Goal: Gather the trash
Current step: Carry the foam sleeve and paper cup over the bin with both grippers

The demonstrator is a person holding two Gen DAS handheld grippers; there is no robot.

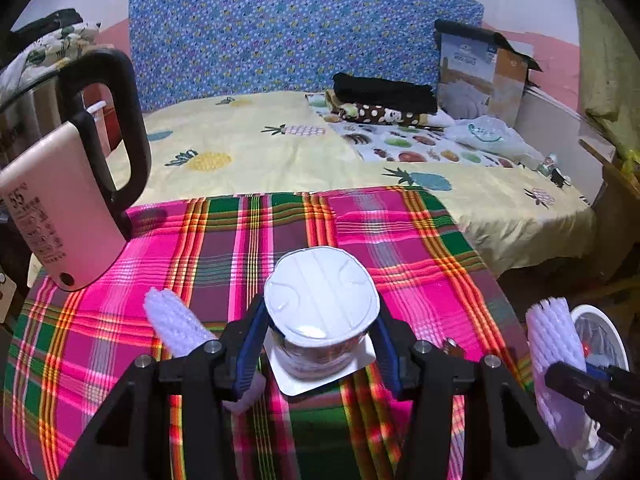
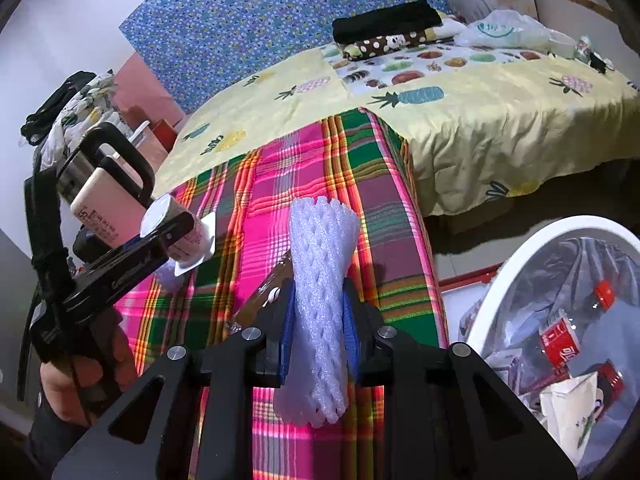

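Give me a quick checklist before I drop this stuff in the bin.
1. Right gripper clamped on the foam net: ok.
2. Left gripper squeezing the upside-down yogurt cup: cannot tell; the cup sits between the jaws.
3. Bin open, with room: ok.
4. Either load over the bin: not ok; both are above the plaid cloth.
5. Second foam net collected: not ok, lying on the cloth.

We read "55" at the top of the pink kettle, which stands at the left edge of the plaid cloth; the small print under it is too fine to read. The lettering on the cardboard box beyond the cloth is blurred.
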